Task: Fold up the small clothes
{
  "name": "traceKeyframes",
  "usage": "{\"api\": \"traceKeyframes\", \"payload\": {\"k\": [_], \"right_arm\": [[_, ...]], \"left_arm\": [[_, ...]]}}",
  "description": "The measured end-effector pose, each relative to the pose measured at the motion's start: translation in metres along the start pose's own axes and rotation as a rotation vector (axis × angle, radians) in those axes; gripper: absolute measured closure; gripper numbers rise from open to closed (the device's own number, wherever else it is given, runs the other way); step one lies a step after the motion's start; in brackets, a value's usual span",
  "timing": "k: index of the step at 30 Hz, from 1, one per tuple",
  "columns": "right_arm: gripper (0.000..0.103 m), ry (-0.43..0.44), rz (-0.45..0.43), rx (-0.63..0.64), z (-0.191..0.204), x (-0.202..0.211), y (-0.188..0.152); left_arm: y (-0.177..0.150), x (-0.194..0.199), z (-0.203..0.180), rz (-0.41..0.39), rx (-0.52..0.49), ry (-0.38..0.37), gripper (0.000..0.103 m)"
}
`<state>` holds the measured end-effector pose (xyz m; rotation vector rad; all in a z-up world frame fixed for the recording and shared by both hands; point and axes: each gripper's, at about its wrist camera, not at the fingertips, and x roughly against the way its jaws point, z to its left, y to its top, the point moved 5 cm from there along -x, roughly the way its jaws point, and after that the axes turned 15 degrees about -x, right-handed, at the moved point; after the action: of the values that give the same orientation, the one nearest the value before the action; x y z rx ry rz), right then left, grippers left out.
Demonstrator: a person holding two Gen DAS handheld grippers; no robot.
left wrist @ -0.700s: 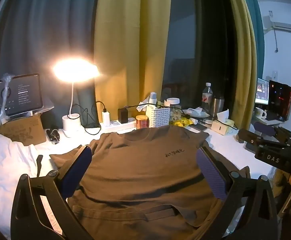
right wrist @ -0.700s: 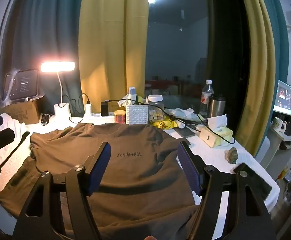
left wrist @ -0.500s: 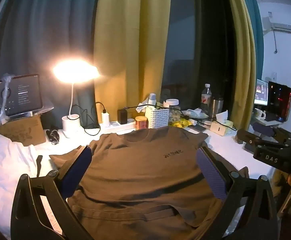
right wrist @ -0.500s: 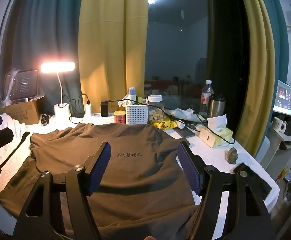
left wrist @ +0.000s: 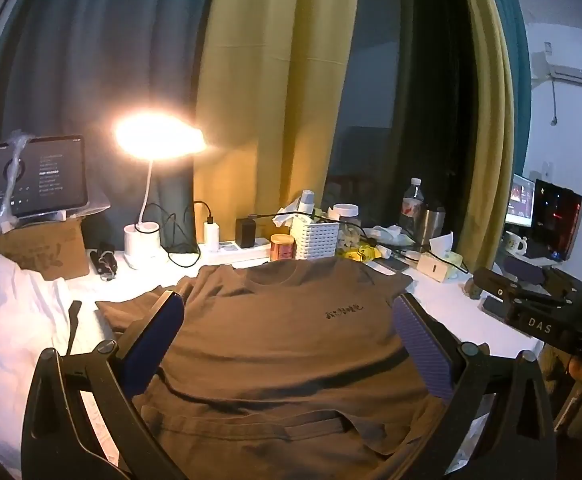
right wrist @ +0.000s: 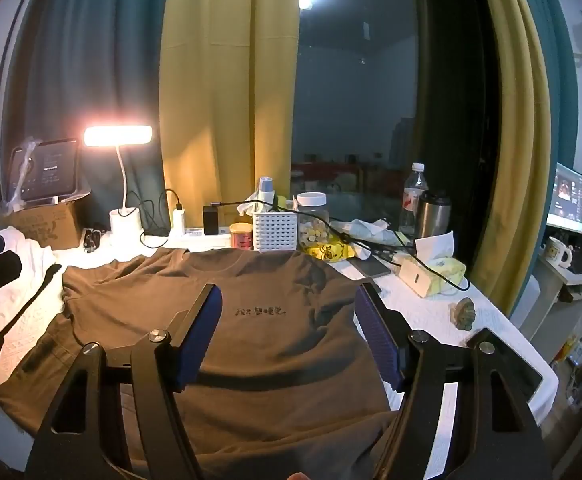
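Brown T-shirt (left wrist: 283,344) lies spread front-up on a white-covered bench (right wrist: 423,308), collar toward the clutter at the back, hem toward the viewer, small dark lettering on the chest. Both grippers hover above its lower half and hold nothing: the left gripper (left wrist: 287,312) has its fingers (left wrist: 153,340) spread wide apart, and the right gripper (right wrist: 287,312) has its fingers (right wrist: 199,340) apart too, somewhat narrower. The shirt looks like soft, limp cotton jersey, matte, with shallow wrinkles and a hem that buckles near the front edge; one sleeve (right wrist: 91,284) is bunched toward the lamp side. Such cloth would likely sag and slide when lifted, so a pinch that catches only the top layer could drag the front away from the back and leave a crooked fold. The hem seems to hang over the bench edge, so a careless pull might tip the whole shirt off. Behind the collar stand a small red tin (right wrist: 241,236), a white lattice basket (right wrist: 275,230), a glass jar (right wrist: 313,220) and a trailing black cable (right wrist: 371,240); a fold swept too far back could snag the cable or knock these hard, light things over. A crumpled white cloth (left wrist: 15,312) lies just beside the shirt and could get gathered in with it.
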<state>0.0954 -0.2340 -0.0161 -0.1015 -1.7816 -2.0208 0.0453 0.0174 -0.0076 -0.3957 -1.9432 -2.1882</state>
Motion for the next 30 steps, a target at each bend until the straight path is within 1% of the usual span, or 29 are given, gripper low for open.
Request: {"api": "traceKeyframes", "payload": {"k": [6, 10, 22, 30], "right_arm": [[0.031, 0.000, 0.000, 0.002, 0.001, 0.001, 0.001], [0.031, -0.001, -0.001, 0.003, 0.001, 0.001, 0.002], [0.031, 0.000, 0.001, 0.003, 0.001, 0.000, 0.003], [0.031, -0.001, 0.001, 0.003, -0.002, -0.003, 0.000]], "left_arm": [[-0.002, 0.001, 0.003, -0.017, 0.025, -0.016, 0.001], [-0.004, 0.002, 0.006, -0.029, 0.035, -0.006, 0.001], [-0.009, 0.003, 0.004, -0.030, 0.023, 0.007, 0.001], [-0.013, -0.001, 0.001, -0.009, 0.005, 0.010, 0.001]]}}
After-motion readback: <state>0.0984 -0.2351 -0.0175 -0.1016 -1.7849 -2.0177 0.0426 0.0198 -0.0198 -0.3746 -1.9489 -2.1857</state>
